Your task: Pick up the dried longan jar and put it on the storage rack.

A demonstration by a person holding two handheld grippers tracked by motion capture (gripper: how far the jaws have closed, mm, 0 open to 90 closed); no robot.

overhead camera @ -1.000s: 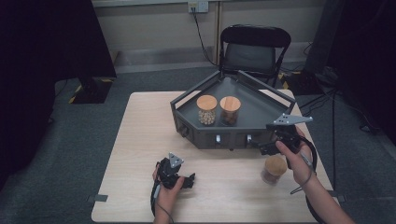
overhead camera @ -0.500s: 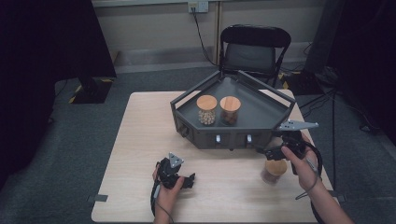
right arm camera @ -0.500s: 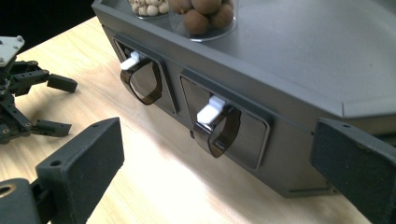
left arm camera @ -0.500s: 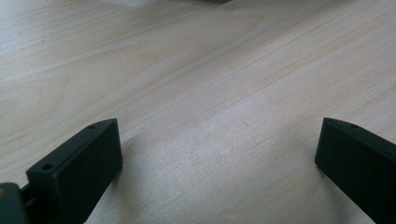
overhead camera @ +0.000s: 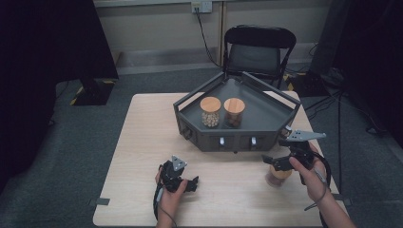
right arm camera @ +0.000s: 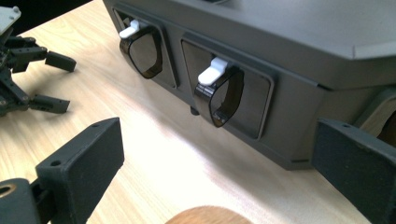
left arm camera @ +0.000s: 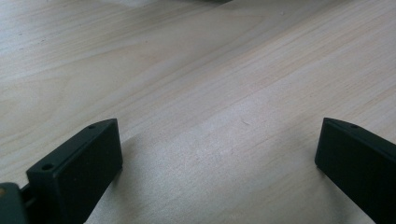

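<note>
No legible text — anywhere.

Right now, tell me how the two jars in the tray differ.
The left jar holds pale, light-coloured contents; the right jar holds darker reddish-brown ones. The left jar looks slightly wider than the right jar. Both stand upright in the grey tray with round wooden lids.

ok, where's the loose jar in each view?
High view: jar stands on the table, front right, just off the tray.
Right gripper view: its wooden lid at the bottom edge, between the open jaws.
Left gripper view: table wood between the jaws.
Shared landmark: the tray's white latches, also upper middle in the right gripper view.
</note>
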